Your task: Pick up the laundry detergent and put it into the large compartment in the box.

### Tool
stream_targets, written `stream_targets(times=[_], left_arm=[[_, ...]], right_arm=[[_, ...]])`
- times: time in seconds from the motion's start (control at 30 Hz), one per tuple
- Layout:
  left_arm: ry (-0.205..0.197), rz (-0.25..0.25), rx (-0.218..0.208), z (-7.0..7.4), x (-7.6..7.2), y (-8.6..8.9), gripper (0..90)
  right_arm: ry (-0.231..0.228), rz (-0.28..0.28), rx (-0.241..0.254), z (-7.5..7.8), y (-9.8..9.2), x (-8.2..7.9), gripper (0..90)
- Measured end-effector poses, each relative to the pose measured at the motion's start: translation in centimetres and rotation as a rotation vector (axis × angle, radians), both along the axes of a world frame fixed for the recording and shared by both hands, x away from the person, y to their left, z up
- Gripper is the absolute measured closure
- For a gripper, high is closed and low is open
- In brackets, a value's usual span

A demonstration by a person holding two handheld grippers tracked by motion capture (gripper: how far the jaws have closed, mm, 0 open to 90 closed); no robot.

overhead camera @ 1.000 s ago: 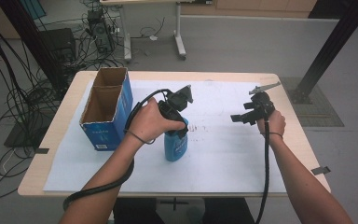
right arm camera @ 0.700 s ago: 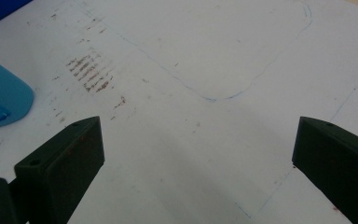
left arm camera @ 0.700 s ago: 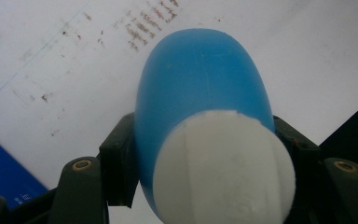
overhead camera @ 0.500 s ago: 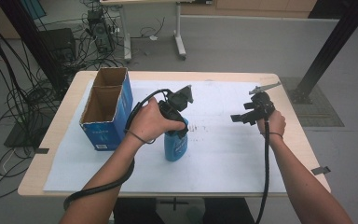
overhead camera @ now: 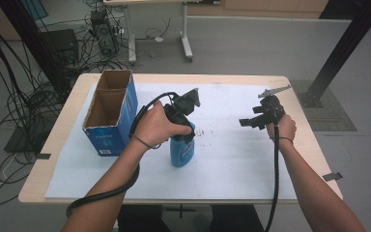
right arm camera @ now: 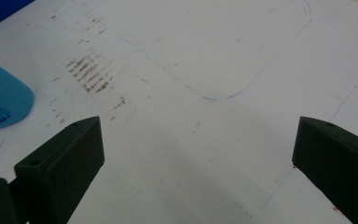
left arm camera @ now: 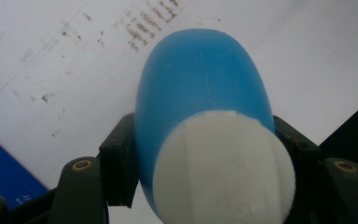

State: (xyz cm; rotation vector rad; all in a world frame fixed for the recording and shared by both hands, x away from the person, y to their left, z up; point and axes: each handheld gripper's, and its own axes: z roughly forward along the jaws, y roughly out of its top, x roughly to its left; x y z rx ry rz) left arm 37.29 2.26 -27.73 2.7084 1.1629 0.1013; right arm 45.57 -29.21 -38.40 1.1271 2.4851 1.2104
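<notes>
Left gripper [left arm camera: 200, 154] around upright blue bottle [left arm camera: 200, 93], white cap [left arm camera: 223, 168].

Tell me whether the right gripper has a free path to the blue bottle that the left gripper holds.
Probably yes. The right gripper is open with nothing between its jaws, and bare white paper lies between it and the blue bottle. The left gripper clamps the bottle near its white cap, leaving the lower body free.
</notes>
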Motion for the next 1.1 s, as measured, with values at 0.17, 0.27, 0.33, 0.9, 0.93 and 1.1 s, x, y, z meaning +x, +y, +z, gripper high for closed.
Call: stream_targets(times=[0.17,0.27,0.33,0.9,0.93,1.1], left_arm=[[0.000,-0.003,0.001,0.01,-0.02,0.02,37.1],[-0.003,0.003,-0.004,-0.02,-0.04,-0.02,37.2],[-0.002,-0.001,-0.003,-0.01,-0.02,0.04,37.1],[-0.007,-0.002,-0.008,-0.04,-0.07,0.11,37.0],[-0.007,-0.002,-0.009,-0.04,-0.06,0.13,37.1],[-0.005,-0.004,-0.006,-0.03,-0.04,0.10,37.1]], right_arm=[[-0.002,-0.001,-0.003,0.03,-0.02,-0.01,2.0],[-0.006,0.000,-0.004,0.05,-0.01,-0.01,2.0],[-0.005,0.002,-0.006,0.06,0.04,-0.02,2.0],[-0.011,0.003,-0.005,0.07,0.04,0.05,2.0],[-0.010,0.002,-0.005,0.06,0.02,0.05,1.9],[-0.008,0.003,-0.005,0.07,0.04,0.06,2.0]])
